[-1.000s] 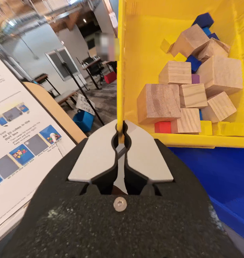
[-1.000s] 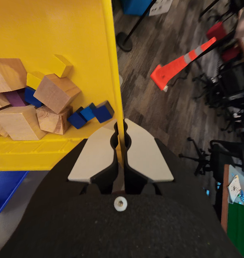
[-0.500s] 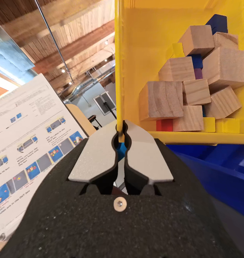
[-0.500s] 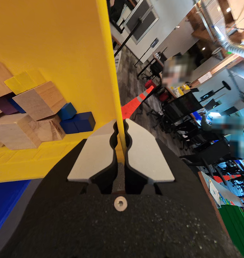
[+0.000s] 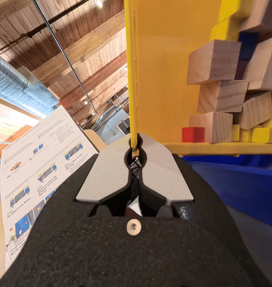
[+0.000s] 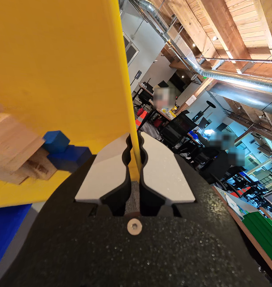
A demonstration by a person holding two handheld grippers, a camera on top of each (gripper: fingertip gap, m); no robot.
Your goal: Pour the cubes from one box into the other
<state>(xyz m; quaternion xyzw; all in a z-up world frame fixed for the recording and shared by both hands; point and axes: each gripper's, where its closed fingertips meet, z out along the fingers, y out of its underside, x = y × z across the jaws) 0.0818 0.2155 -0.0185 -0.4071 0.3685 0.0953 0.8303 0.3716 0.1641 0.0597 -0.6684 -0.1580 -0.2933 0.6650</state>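
Observation:
A yellow box (image 5: 160, 65) is held up and tipped steeply, its floor facing both cameras. My left gripper (image 5: 135, 136) is shut on its left side wall. My right gripper (image 6: 135, 136) is shut on its right side wall (image 6: 132, 108). Wooden cubes (image 5: 213, 63) and small red (image 5: 193, 134), blue (image 5: 248, 45) and yellow cubes (image 5: 262, 135) are piled against the box's lower wall, some blurred by motion. The right wrist view shows blurred wooden cubes (image 6: 14, 149) and blue cubes (image 6: 56, 140) there too. The blue box (image 5: 234, 183) lies right below the yellow box's lower edge; it also shows in the right wrist view (image 6: 6, 229).
A white instruction sheet (image 5: 38, 163) on a board stands to the left. Desks, black office chairs (image 6: 175, 128), an orange cone (image 6: 139, 121) and people are beyond on the right. A green bin (image 6: 262, 229) sits at the far right. A grey table surface (image 6: 21, 233) lies under the blue box.
Both grippers have tilted the yellow box further up, so the views now point at the ceiling. The cubes have slid and begun tumbling toward the lower wall, above the blue box.

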